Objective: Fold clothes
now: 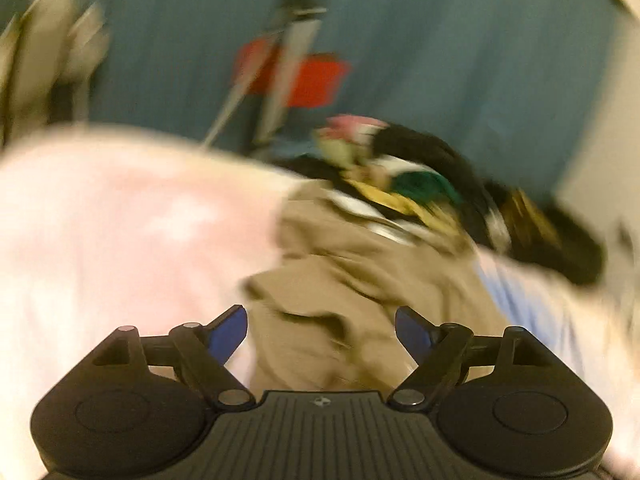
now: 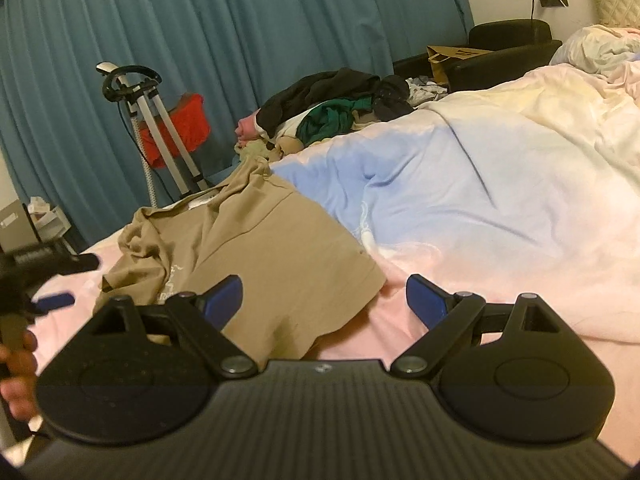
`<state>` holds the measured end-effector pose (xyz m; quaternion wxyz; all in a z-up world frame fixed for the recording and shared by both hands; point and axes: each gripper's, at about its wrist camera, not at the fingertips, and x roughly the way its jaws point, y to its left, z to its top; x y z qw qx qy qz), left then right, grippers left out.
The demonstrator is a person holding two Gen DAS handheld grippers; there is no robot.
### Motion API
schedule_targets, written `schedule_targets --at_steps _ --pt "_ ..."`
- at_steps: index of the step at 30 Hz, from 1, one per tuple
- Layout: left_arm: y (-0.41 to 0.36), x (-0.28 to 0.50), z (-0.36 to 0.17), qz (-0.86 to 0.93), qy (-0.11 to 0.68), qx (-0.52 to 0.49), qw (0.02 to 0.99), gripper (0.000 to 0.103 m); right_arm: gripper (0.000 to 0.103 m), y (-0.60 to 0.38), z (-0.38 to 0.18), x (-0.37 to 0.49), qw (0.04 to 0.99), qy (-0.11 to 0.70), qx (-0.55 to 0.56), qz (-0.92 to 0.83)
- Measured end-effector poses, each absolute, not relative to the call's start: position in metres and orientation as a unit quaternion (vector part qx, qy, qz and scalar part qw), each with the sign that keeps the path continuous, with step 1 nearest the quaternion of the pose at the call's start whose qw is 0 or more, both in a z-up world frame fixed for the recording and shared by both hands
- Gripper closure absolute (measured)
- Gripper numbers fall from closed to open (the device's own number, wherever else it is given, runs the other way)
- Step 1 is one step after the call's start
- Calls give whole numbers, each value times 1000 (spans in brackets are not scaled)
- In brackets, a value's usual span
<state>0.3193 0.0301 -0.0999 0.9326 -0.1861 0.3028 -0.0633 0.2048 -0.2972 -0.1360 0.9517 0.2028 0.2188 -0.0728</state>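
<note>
Pastel bedspread (image 2: 460, 200) before teal curtains (image 2: 240, 20)

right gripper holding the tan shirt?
No: the right gripper is open above the tan cotton T-shirt, with no cloth between its pads.

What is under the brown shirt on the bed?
The brown shirt lies on the pink and blue bedcover, which shows all around it. Whatever is beneath the middle of the shirt is covered, so that part cannot be seen.
</note>
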Motion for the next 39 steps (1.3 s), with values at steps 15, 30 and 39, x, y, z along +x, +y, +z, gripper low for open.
schedule_targets --at_steps 15,30,39 --pt "93 400 -97 -30 323 -286 901 97 13 -289 -146 213 956 217 183 -67" --pt "225 483 -77 152 340 -130 919 97 12 -290 -163 223 955 216 185 -79" --pt "224 411 -91 83 340 -168 922 49 11 -289 -168 231 956 223 174 -83"
